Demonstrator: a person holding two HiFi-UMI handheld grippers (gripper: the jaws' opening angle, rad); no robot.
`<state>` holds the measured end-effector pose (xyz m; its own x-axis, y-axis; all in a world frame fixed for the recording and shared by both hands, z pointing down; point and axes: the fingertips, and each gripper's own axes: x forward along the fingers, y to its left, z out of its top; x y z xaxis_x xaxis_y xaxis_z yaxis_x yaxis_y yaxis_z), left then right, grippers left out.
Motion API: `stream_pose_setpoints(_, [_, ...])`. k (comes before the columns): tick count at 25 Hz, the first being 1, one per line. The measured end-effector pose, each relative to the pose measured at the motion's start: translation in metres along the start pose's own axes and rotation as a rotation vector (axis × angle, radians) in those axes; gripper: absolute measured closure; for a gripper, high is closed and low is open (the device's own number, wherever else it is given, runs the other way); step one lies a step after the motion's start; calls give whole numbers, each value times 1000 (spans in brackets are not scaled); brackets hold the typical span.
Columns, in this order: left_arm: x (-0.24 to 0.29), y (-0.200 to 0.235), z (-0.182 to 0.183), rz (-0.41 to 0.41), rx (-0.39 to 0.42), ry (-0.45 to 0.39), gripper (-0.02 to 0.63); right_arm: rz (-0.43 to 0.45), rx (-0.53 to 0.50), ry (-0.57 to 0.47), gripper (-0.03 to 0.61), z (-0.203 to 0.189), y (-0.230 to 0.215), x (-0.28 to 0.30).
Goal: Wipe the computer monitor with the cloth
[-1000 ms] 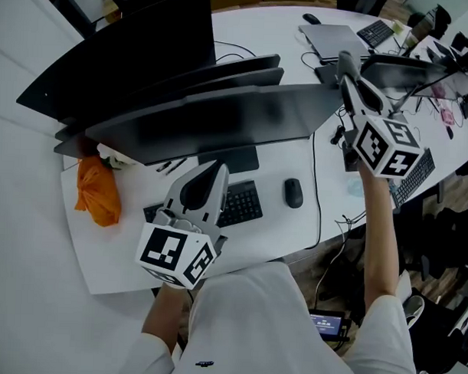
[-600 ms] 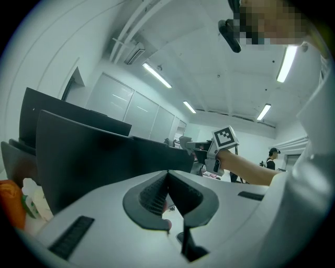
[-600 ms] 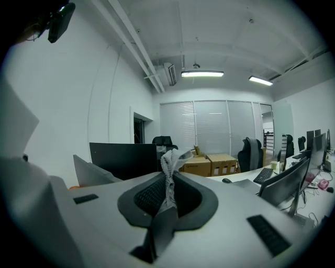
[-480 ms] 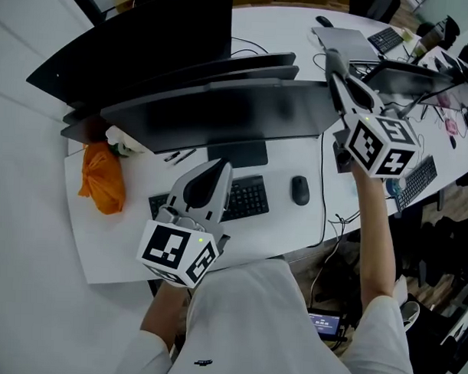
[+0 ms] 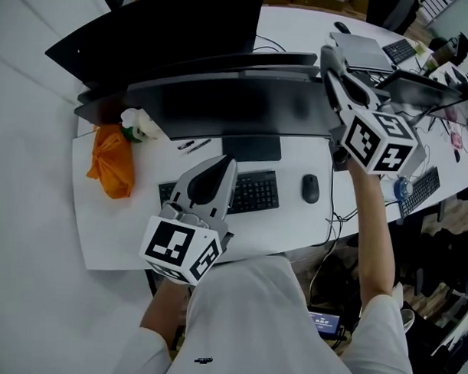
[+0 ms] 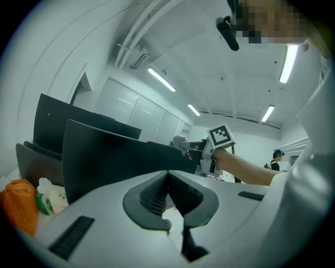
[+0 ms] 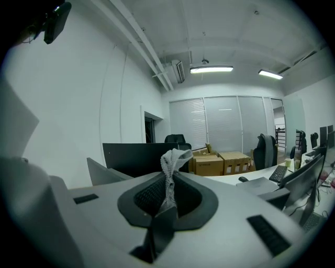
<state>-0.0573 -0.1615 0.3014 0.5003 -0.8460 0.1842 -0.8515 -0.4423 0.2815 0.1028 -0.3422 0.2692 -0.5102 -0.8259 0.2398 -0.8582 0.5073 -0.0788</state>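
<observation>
White walls (image 7: 78,104), ceiling strip lights (image 7: 211,68), a row of blinded windows (image 7: 230,125), black office chairs (image 7: 265,149), stacked cardboard boxes (image 7: 208,166), curved white surface (image 5: 117,240), pale grey floor (image 5: 23,290).

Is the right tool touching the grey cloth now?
Touching. The right gripper view shows the right tool with its jaws shut on the cloth.

This is an office. Just ahead of the left hand-held gripper (image 5: 222,165), a keyboard (image 5: 253,192) and mouse (image 5: 310,189) lie on a white surface (image 5: 117,232) below a row of dark monitors (image 5: 221,105). Beyond the right hand-held gripper (image 5: 329,54) are swivel chairs (image 7: 266,151), cardboard boxes (image 7: 220,162), windows with blinds (image 7: 225,123) and ceiling strip lights (image 7: 212,68).
</observation>
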Motion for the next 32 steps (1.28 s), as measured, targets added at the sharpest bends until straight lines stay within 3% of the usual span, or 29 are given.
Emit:
stream_pose_setpoints(21, [-60, 26, 5, 95, -10, -53, 595, 149, 7, 10, 543, 8, 107, 30])
stream_pose_setpoints(32, [-87, 36, 4, 166, -21, -75, 595, 213, 60, 18, 545, 12, 147, 49])
